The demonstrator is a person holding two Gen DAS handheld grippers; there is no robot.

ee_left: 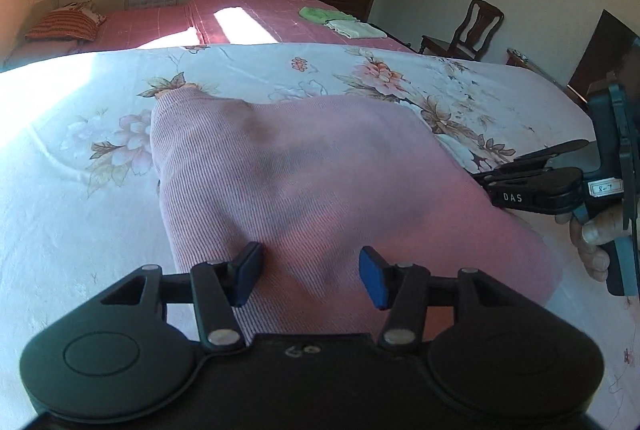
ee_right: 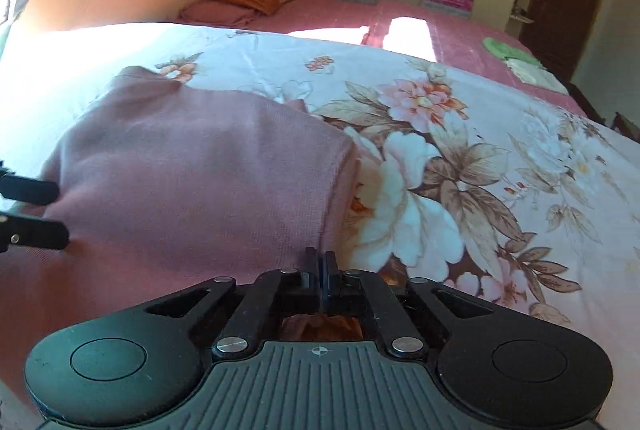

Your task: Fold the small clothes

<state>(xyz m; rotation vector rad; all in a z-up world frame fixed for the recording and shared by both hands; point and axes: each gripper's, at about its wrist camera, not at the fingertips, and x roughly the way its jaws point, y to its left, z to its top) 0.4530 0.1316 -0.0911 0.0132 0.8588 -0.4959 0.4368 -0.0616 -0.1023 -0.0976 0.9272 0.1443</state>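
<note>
Your left tongs (ee_left: 311, 276) hang released over the near edge of the pink garment (ee_left: 304, 182), gripping nothing. Your right tongs (ee_right: 322, 272) are clenched at the garment's right edge; whether cloth sits between the pads I cannot tell. If it does, and you lift with one side only, the fold will likely skew or bunch; if not, you will raise nothing.

The garment lies on the floral sheet (ee_right: 460, 158) of the bed, with bare sheet beyond and to the right for laying it over. Folded cloths (ee_left: 340, 22) sit well apart, far off.
</note>
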